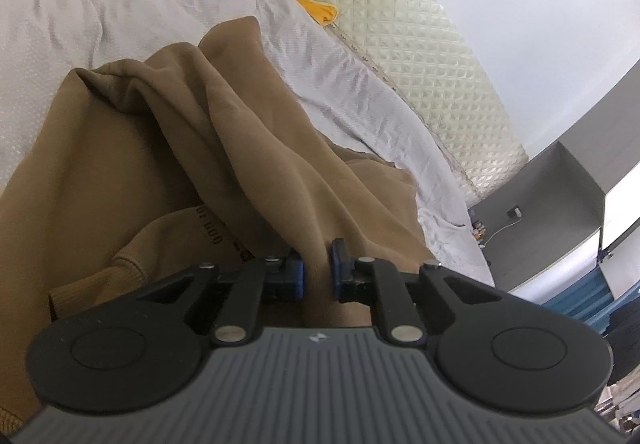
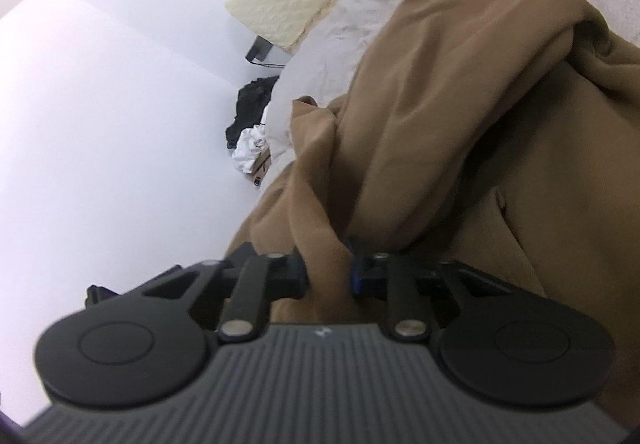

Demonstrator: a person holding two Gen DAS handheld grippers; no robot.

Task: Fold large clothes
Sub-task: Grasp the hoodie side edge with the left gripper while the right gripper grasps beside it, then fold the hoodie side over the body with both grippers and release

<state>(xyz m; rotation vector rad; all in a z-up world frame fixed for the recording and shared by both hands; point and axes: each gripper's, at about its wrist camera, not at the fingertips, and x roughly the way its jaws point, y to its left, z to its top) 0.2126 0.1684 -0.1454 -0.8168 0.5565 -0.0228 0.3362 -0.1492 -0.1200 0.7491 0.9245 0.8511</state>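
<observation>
A large tan sweatshirt (image 1: pixel 160 148) lies bunched on a white bed sheet (image 1: pixel 80 4); dark printed lettering and a ribbed cuff (image 1: pixel 128 268) show near the gripper. My left gripper (image 1: pixel 316 268) is shut on a fold of the tan fabric, which stretches away from the jaws. In the right wrist view the same sweatshirt (image 2: pixel 460 104) fills the right half. My right gripper (image 2: pixel 328 268) is shut on another bunched fold of it.
A cream quilted mattress (image 1: pixel 420 44) edge and a yellow item (image 1: pixel 320 8) lie beyond the sheet. A grey cabinet (image 1: pixel 560 184) stands at right. In the right wrist view, white walls (image 2: pixel 100 104) and a pile of dark and white clothes (image 2: pixel 252 124) sit beside the bed.
</observation>
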